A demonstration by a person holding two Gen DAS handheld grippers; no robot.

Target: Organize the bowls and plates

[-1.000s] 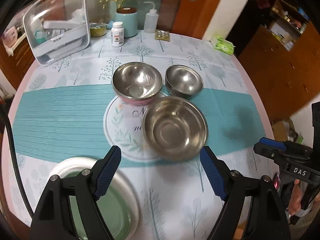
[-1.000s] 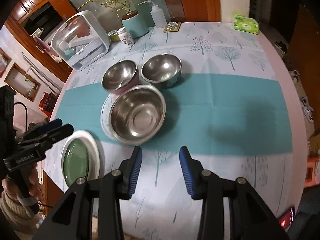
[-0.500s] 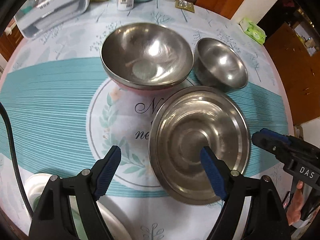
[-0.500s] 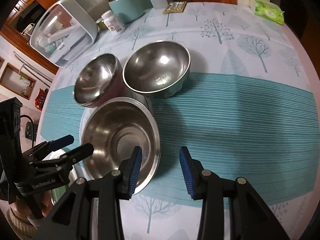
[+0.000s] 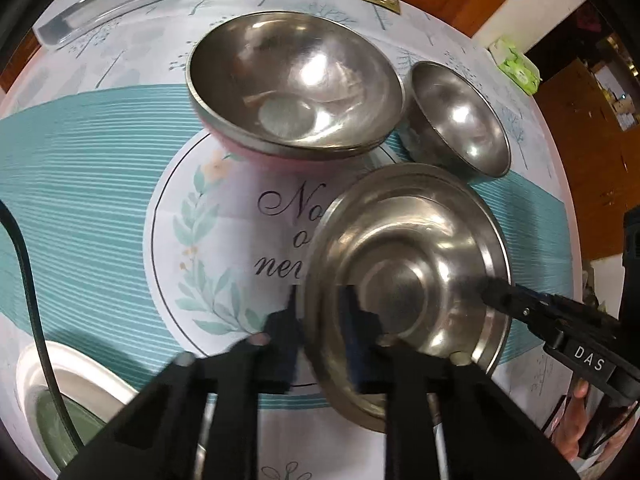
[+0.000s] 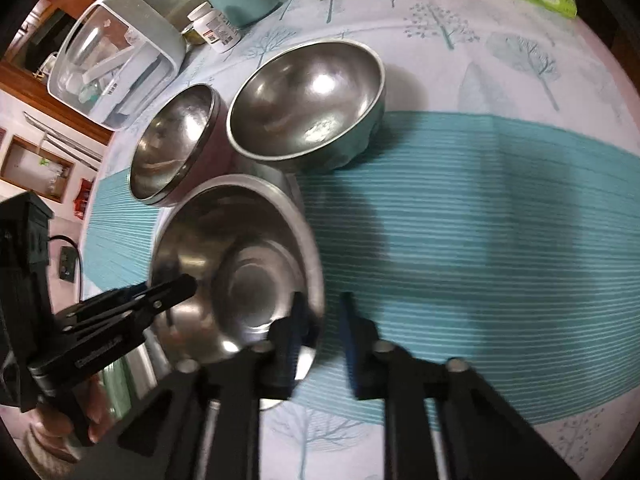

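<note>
The left gripper [image 5: 322, 320] straddles the near-left rim of the wide steel bowl [image 5: 408, 280], one pad outside the wall and one inside, and its jaws have just been closing onto that rim; motion blur hides whether the pads press yet. Across the same bowl, the right gripper [image 6: 322, 332] has likewise just been closing over the rim nearest it, inner pad inside the basin, outer pad over the teal cloth [image 6: 480, 240], though a gap shows beside the outer pad, so I cannot tell that it is clamped. Just beyond the fingers sit the pink-sided bowl [image 5: 294, 84] and the small steel bowl [image 5: 456, 116], close to the wide one. The risk, as I judge it: thin, slick steel pinched at two points could slip or tip if one side lifts first, and a swing forward would knock the neighbours. The white plate [image 5: 80, 400] lies below-left of the left gripper.
</note>
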